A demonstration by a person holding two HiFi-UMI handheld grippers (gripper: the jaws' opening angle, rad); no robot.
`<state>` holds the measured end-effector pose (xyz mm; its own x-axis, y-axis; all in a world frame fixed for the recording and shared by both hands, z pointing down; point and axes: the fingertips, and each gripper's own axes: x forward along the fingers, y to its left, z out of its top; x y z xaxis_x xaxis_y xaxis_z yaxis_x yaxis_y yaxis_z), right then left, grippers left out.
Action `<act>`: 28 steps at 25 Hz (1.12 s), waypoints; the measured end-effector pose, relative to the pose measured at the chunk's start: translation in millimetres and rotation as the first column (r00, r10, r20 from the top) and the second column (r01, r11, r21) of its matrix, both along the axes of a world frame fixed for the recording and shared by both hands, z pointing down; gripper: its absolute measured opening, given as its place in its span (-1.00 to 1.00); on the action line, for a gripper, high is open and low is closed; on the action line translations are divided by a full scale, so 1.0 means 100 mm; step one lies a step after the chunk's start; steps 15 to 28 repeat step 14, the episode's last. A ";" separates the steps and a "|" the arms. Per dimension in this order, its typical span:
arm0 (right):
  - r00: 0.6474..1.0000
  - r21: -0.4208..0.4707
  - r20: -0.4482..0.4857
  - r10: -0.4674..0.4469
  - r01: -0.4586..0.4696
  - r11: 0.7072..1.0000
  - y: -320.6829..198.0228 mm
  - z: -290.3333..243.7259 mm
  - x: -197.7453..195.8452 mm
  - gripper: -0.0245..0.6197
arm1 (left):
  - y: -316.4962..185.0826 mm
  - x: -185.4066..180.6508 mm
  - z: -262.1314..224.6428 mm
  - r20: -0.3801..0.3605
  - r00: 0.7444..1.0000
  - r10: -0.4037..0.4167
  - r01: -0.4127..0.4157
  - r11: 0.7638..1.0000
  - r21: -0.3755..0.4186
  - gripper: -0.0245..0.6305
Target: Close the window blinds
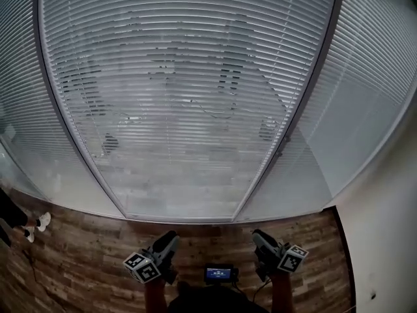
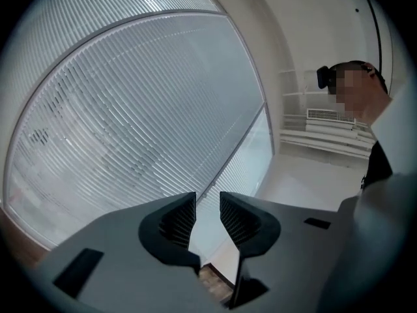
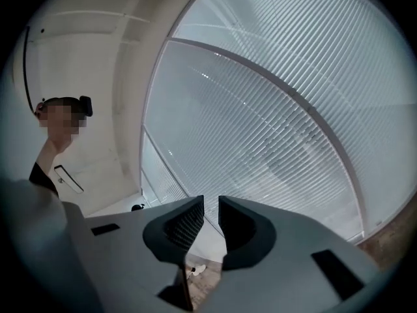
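- My left hand-held gripper (image 2: 207, 206) is open. Its jaws stand a narrow gap apart with nothing between them.
- My right hand-held gripper (image 3: 210, 208) is open too, with its jaws slightly apart and empty.
- In the head view both sit low in front of me, side by side, with a small lit screen (image 1: 219, 274) between my forearms.
- Under them is a wooden floor (image 1: 85, 246).
- The blinds (image 1: 189, 77) hang ahead, lowered over the glass wall down to the floor. Neither hand-held gripper touches them.
- In the middle pane the slats let dim shapes show through. The side panes look paler and more even.
- A dark frame bar (image 1: 306, 90) separates the middle pane from the right one.
- A white wall (image 1: 384, 240) stands at the right, and someone's shoes (image 1: 38, 225) show at the far left.
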<state>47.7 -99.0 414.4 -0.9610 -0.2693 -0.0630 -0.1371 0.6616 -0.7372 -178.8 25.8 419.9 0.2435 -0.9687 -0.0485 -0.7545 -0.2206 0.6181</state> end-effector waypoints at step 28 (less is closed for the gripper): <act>0.997 -0.097 0.011 0.078 -0.077 0.992 -0.22 0.63 1.08 -0.69 | -0.36 1.01 0.22 0.037 0.993 0.116 -0.112 0.990 -0.081 -0.59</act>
